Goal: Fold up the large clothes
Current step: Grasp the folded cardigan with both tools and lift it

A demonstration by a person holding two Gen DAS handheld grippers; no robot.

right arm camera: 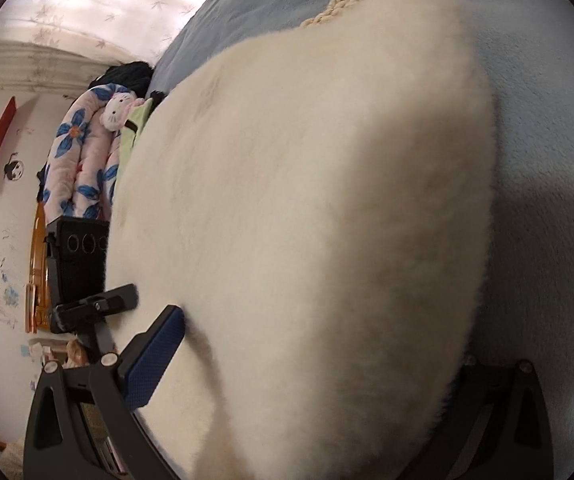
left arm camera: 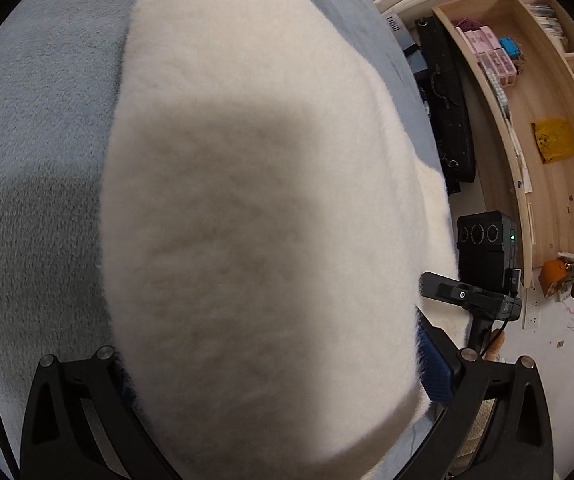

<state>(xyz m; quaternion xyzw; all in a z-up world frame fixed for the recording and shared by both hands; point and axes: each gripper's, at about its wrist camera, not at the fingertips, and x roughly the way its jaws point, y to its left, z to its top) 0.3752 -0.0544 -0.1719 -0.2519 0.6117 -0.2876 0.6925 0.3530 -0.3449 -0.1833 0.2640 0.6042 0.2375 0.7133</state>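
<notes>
A thick cream fleece garment [left arm camera: 255,200] lies on a light blue bedspread [left arm camera: 39,120] and fills the middle of both views; it also shows in the right wrist view [right arm camera: 307,220]. My left gripper [left arm camera: 279,376] has the garment's near edge between its jaws, which stand wide around the thick fabric; a blue pad [left arm camera: 435,364] presses its right side. My right gripper [right arm camera: 311,360] likewise has the garment between its jaws, with its blue pad [right arm camera: 155,360] against the left side. A knitted cream trim [right arm camera: 333,10] shows at the garment's far end. Each view shows the other gripper beside the garment.
The blue bedspread [right arm camera: 547,160] surrounds the garment. A wooden shelf unit [left arm camera: 535,120] with boxes stands right of the bed. A black case [left arm camera: 447,100] leans beside it. A flowered quilt [right arm camera: 83,160] and plush toy lie at the bed's left.
</notes>
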